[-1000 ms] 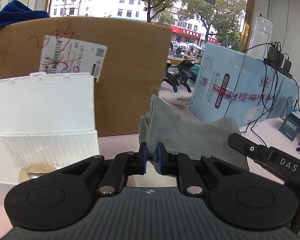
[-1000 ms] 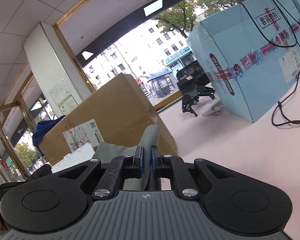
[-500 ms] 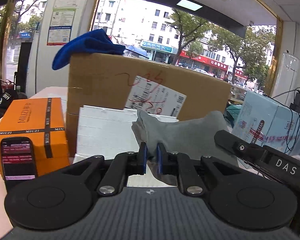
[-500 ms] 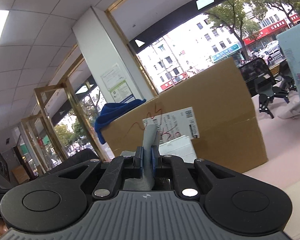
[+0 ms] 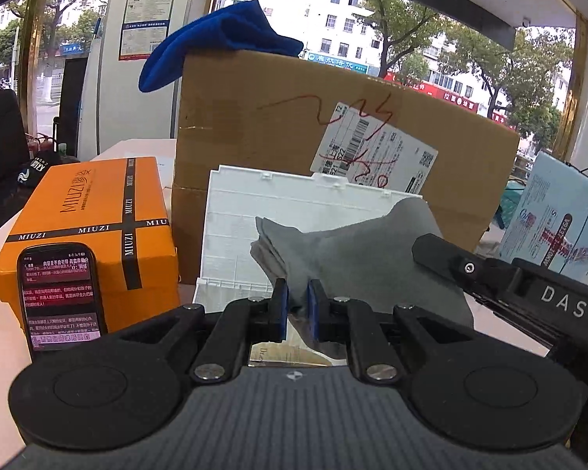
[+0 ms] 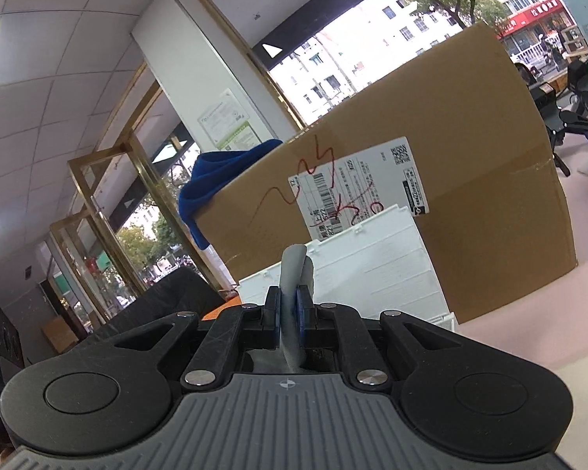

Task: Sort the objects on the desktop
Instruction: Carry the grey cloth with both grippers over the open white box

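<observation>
Both tools have hold of the one grey cloth (image 5: 356, 243). The left tool (image 5: 297, 307) has its blue pads pinched on a lower edge of it, and the cloth rises from there and spreads to the right, in front of the white plastic box (image 5: 251, 219). The right tool (image 6: 290, 311) is closed tight on a folded edge that stands up as a narrow strip (image 6: 294, 270) between its fingers; in the left wrist view its black body, marked DAS, reaches in from the right against the cloth's far side (image 5: 529, 286).

Taking the white plastic box as the mark: its lid stands open and upright, and one large cardboard box (image 5: 294, 125) with a shipping label and red scribbles stands just behind it. One blue cloth (image 5: 215, 47) is draped over the top left corner of that cardboard box. To the left of the white box sits one orange box (image 5: 94, 211) printed MIUZI, with one phone (image 5: 60, 297), screen lit, propped against its front. To the right of it, further off, is one pale blue carton (image 5: 560, 227). Everything stands on the pale pink bench (image 6: 548, 313).
</observation>
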`<action>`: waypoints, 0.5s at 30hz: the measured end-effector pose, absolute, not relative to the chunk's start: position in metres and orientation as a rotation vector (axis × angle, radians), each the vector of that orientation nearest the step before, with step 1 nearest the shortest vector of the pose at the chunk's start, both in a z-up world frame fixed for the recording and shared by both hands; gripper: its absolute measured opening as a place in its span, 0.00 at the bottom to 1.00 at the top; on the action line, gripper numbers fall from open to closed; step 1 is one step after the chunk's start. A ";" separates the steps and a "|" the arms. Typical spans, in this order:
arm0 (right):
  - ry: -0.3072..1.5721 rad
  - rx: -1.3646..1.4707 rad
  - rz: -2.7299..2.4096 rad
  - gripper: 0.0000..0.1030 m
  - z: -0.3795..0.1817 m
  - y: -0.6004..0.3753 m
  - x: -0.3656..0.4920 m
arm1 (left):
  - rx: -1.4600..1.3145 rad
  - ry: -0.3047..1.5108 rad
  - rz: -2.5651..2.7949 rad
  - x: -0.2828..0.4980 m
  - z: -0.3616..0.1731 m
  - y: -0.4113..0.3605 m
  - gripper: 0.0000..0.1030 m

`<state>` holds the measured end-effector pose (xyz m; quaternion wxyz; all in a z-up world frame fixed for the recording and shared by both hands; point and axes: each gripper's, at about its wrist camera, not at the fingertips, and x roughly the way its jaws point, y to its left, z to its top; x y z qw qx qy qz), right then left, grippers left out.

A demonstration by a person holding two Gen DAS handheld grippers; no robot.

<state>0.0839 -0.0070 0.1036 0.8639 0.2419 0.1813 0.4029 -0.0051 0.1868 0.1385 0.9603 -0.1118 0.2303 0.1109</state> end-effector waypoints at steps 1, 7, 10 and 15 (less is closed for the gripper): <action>0.389 0.507 0.839 0.08 0.102 -0.007 0.085 | -0.220 0.476 0.229 -0.003 0.136 0.185 0.09; 0.414 0.485 0.818 0.08 0.094 -0.008 0.082 | -0.199 0.529 0.237 0.010 0.121 0.182 0.09; 0.435 0.481 0.806 0.08 0.090 -0.008 0.084 | -0.200 0.556 0.233 0.016 0.115 0.182 0.09; 0.473 0.469 0.779 0.08 0.083 -0.006 0.089 | -0.202 0.597 0.245 0.024 0.106 0.185 0.09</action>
